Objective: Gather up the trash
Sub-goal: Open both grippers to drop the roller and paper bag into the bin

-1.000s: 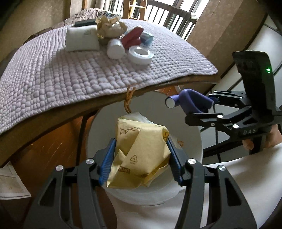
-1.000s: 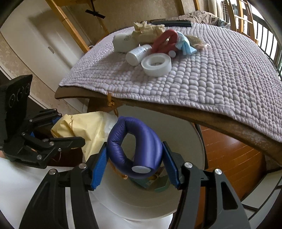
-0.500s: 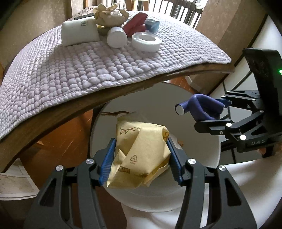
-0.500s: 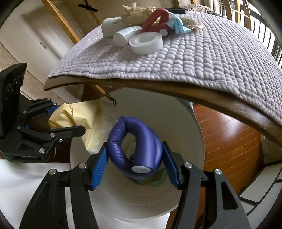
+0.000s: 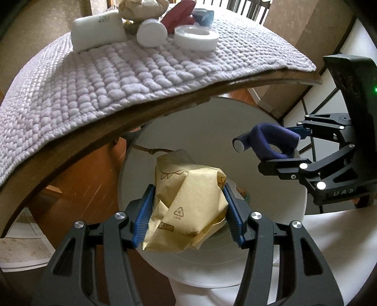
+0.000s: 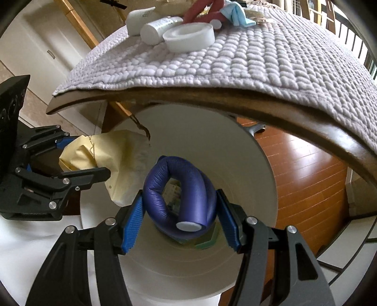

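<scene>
My left gripper [image 5: 187, 211] is shut on a crumpled yellow paper bag [image 5: 188, 202] and holds it over the mouth of a white round bin [image 5: 212, 117]. My right gripper [image 6: 180, 220] is shut on a bent purple foam tube [image 6: 181, 200], held over the same bin [image 6: 235, 270]. In the left wrist view the right gripper [image 5: 292, 146] with the tube [image 5: 266, 143] hangs over the bin's right side. In the right wrist view the left gripper [image 6: 77, 155] with the bag [image 6: 113, 155] is at the bin's left rim. Some trash lies in the bin's bottom [image 6: 207, 242].
A table edge with a lilac quilted mat [image 5: 117, 77] overhangs the bin. On it lie a white tape roll [image 5: 195, 40], a white bottle [image 5: 150, 35], a white pouch [image 5: 97, 30], a red tube [image 5: 179, 16], crumpled paper [image 5: 141, 8] and a blue wrapper [image 5: 203, 15]. Wooden floor [image 6: 301, 179] lies to the right.
Both grippers have moved lower and closer over the bin's mouth, each still holding its item. The table edge has risen in both views.
</scene>
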The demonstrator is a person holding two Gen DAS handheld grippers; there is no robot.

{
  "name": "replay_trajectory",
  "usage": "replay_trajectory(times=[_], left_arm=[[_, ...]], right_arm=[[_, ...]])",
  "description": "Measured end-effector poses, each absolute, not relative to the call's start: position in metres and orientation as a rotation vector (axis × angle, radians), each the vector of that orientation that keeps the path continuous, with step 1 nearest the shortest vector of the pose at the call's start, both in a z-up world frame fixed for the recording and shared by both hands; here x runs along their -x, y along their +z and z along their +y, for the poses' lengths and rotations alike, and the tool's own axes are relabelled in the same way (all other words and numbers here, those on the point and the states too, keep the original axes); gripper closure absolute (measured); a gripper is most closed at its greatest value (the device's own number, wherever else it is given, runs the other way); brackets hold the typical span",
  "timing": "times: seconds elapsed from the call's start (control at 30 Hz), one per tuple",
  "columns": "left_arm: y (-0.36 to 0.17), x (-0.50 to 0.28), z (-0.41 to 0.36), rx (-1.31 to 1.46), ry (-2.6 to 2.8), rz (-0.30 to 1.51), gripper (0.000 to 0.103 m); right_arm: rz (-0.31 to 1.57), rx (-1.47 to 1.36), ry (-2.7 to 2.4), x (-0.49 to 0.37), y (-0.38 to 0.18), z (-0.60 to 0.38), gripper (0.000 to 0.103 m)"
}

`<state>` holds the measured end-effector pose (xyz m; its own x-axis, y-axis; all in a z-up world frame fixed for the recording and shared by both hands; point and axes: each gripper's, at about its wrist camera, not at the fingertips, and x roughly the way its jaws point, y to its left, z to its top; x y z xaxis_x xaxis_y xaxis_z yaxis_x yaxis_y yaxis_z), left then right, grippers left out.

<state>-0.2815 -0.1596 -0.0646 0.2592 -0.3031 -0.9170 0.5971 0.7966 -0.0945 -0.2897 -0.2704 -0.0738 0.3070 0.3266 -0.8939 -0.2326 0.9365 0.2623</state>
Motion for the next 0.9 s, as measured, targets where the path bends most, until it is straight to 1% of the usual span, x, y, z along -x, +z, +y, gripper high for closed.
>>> replay_trajectory(times=[0.43, 0.77, 0.87, 0.9], left_arm=[[-0.103, 0.284, -0.179, -0.319, -0.618, 1.206, 0.046], [-0.12, 0.279, -0.19, -0.312, -0.627, 1.226, 0.045], [-0.121, 0.278, -0.194, -0.3, -0.639, 1.231, 0.042], [-0.119, 0.278, -0.198, -0.296, -0.644, 1.232, 0.039]], right_arm=[[1.263, -0.072, 0.36, 0.284, -0.096, -0.269, 0.044], [1.289, -0.065, 0.353, 0.276, -0.106, -0.251, 0.044], [1.292, -0.065, 0.35, 0.276, -0.108, -0.251, 0.044], [1.292, -0.065, 0.349, 0.276, -0.108, -0.252, 0.044]])
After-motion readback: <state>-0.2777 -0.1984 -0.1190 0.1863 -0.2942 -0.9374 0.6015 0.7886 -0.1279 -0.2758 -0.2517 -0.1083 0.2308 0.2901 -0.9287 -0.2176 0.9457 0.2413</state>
